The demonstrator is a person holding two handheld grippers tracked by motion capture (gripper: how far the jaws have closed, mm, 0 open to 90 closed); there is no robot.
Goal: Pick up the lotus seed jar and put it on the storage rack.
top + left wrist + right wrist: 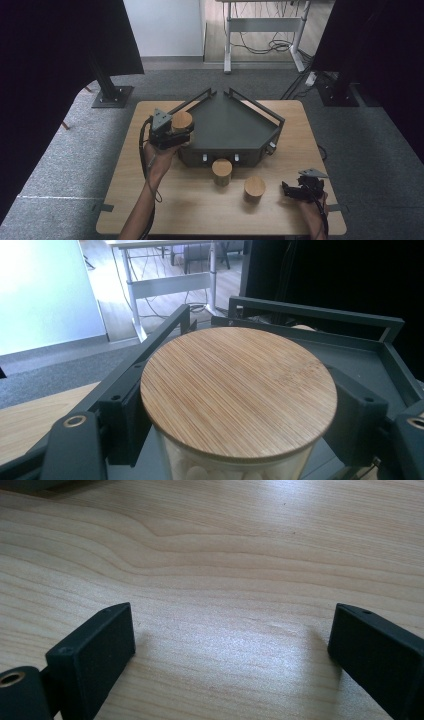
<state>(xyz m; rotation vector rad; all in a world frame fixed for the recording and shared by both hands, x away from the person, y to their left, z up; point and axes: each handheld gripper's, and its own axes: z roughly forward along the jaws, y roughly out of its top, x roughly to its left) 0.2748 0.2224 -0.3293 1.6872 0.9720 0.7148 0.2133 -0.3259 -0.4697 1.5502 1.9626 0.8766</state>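
Left gripper [176,131] clamps a lidded jar [239,390] at the tray's [235,125] edge — right gripper [230,645] gapes empty

Jar [235,460] body cut off by bottom edge under wooden lid [239,392]; white contents [200,472] too blurred to identify.

The high view looks forward and down over the whole surface [150,210]. The left gripper view sits close behind a bamboo-lidded jar [239,390] (shared with the high view), facing the tray [350,357]. The right gripper view looks closely down at bare wood.
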